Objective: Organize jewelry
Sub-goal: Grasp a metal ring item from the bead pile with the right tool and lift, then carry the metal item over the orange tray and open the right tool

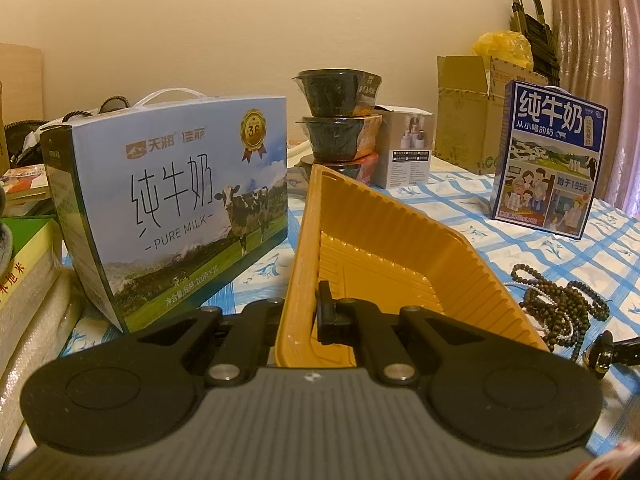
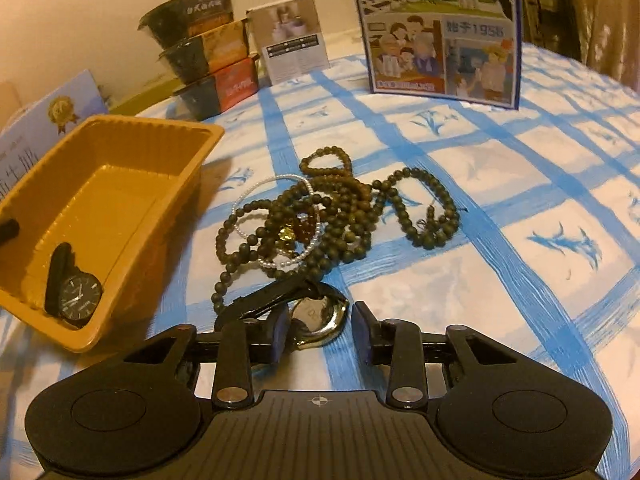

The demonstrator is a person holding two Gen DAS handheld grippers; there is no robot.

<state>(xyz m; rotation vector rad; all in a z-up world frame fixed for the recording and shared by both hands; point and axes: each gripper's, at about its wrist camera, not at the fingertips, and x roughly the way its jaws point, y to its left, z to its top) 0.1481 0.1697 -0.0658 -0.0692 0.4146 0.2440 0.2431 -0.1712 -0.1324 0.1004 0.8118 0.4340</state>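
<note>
My left gripper (image 1: 304,316) is shut on the near wall of a yellow plastic tray (image 1: 400,240), which it holds tilted on the blue checked cloth. In the right wrist view a black-faced watch (image 2: 78,298) lies in the near corner of that tray (image 2: 120,184). A tangle of dark bead strings (image 2: 340,216) and a white pearl bracelet (image 2: 280,264) lie on the cloth beside the tray. A second watch (image 2: 316,316), gold case back up with a black strap, lies between the fingers of my right gripper (image 2: 320,332). That gripper is open; its right pad stands clear of the case.
A large blue milk carton (image 1: 172,200) stands left of the tray, with books stacked further left. Stacked black bowls (image 1: 336,120), a small white box (image 1: 408,152), a second milk carton (image 1: 548,160) and a cardboard box (image 1: 464,120) line the back.
</note>
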